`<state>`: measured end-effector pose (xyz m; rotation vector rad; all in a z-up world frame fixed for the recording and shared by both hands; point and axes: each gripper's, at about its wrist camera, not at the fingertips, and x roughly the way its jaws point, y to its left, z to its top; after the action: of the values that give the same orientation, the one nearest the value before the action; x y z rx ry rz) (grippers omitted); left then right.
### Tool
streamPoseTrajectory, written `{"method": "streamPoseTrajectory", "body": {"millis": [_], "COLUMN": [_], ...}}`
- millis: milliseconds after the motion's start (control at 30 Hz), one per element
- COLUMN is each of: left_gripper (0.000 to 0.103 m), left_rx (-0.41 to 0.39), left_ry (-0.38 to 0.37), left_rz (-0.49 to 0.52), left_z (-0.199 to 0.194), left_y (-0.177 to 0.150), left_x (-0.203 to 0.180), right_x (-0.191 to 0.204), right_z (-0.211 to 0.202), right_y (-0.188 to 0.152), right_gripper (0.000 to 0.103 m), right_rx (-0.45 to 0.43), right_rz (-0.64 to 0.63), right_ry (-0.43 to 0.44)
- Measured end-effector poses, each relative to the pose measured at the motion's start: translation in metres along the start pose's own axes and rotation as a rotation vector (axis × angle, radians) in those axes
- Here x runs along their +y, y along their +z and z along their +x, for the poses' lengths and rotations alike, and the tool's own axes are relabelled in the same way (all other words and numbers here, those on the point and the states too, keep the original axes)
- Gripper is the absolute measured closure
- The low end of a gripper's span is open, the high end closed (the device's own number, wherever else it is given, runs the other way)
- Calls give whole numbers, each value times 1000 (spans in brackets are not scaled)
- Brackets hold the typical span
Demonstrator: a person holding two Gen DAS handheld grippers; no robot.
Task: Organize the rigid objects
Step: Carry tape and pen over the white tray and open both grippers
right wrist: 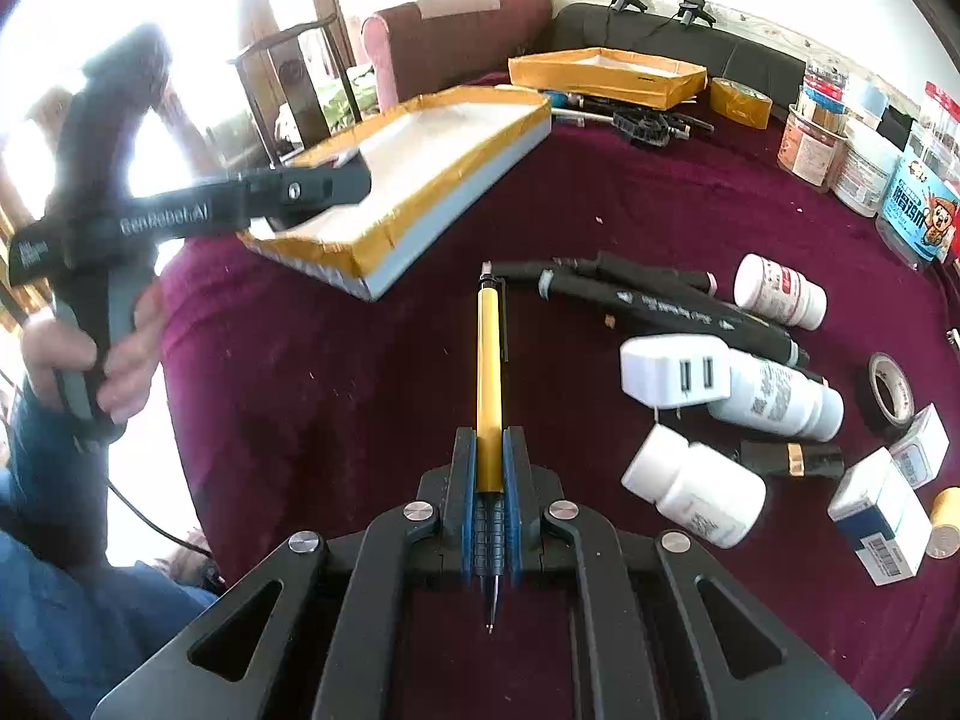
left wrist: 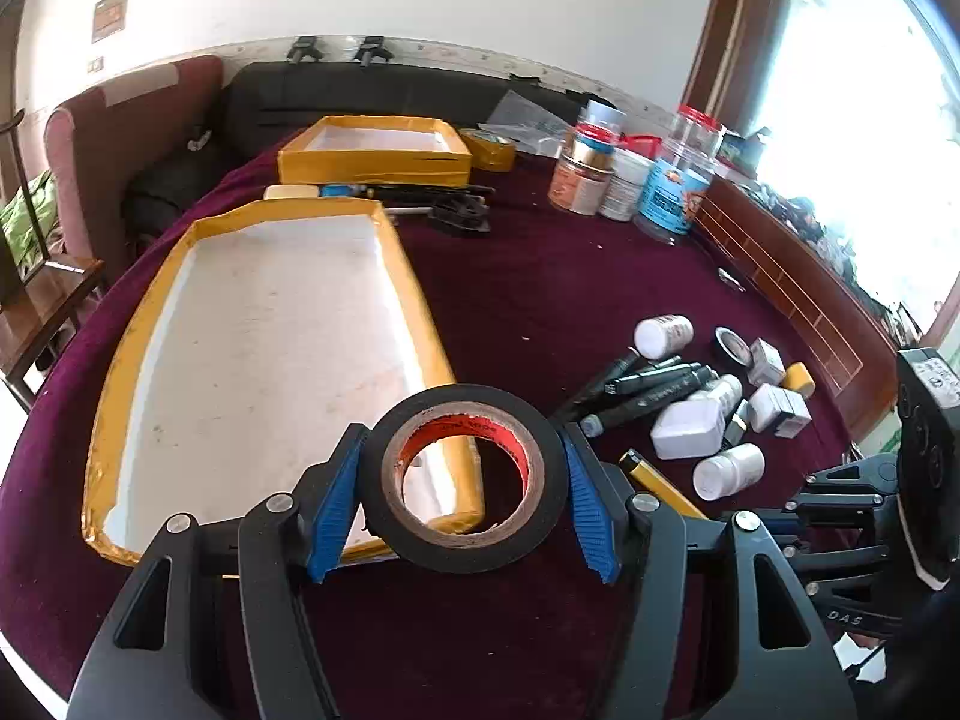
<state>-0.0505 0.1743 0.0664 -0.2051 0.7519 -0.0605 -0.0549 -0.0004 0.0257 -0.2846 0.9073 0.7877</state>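
Observation:
My left gripper (left wrist: pixel 462 450) is shut on a roll of black tape (left wrist: pixel 465 531) and holds it above the near right corner of a white tray with yellow-taped rim (left wrist: pixel 150 324). My right gripper (right wrist: pixel 489 450) is shut on a yellow mechanical pencil (right wrist: pixel 489 360), which points forward over the maroon cloth (right wrist: pixel 336 390). The tray also shows in the right wrist view (right wrist: pixel 516 138), with the left gripper's body (right wrist: pixel 198 210) in front of its left end. The pencil shows in the left wrist view (left wrist: pixel 654 480).
A pile of black markers (right wrist: pixel 660 300), white pill bottles (right wrist: pixel 696 492), a white charger (right wrist: pixel 672 372), small boxes (right wrist: pixel 882 510) and a second tape roll (right wrist: pixel 891 390) lies at the right. A second yellow tray (left wrist: pixel 372 150), a yellow tape roll (left wrist: pixel 489 147) and jars (left wrist: pixel 672 180) stand at the back.

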Motion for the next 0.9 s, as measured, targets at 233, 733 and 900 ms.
{"method": "streamPoseTrajectory", "body": {"millis": [233,733,900], "left_gripper": [42,42,42], "left_rx": [-11,27,83], "left_ry": [30,126,145], "left_rz": [-34,-62,-96], "left_z": [-3,12,44], "left_y": [1,55,77], "left_x": [17,93,121], "right_x": [8,36,24], "right_z": [2,50,97], "right_y": [23,148,190], "right_gripper": [95,95,95], "right_rx": [-29,-41,2], "right_rz": [64,146,233], "right_ry": [75,170,188]}}
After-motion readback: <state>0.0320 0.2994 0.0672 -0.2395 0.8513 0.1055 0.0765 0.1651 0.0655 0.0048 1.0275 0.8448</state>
